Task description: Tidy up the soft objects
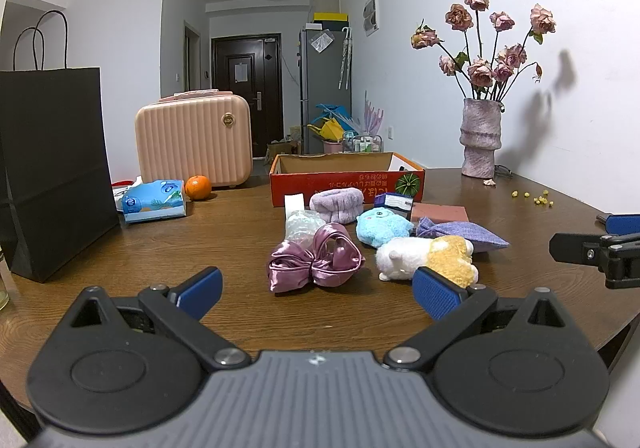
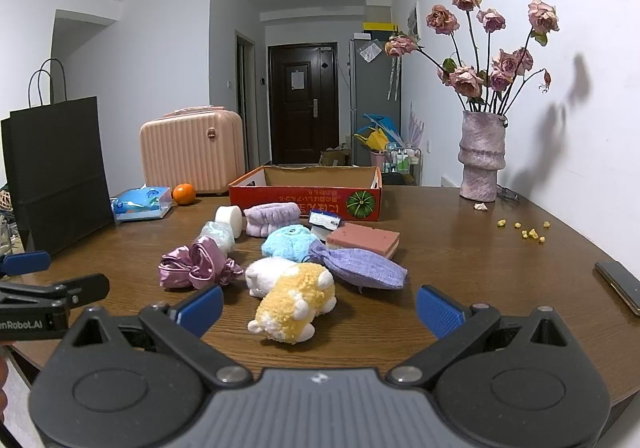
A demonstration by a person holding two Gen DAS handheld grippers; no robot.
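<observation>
Above the desk [image 1: 160, 248], the left gripper [image 1: 316, 290] hung wide apart and empty, near the satin bow [image 1: 314, 260]. Beside it the right gripper [image 2: 320, 308] gaped equally wide, touching nothing, the corgi plush [image 2: 294, 298] lying just ahead, before the box [image 2: 308, 192].
</observation>
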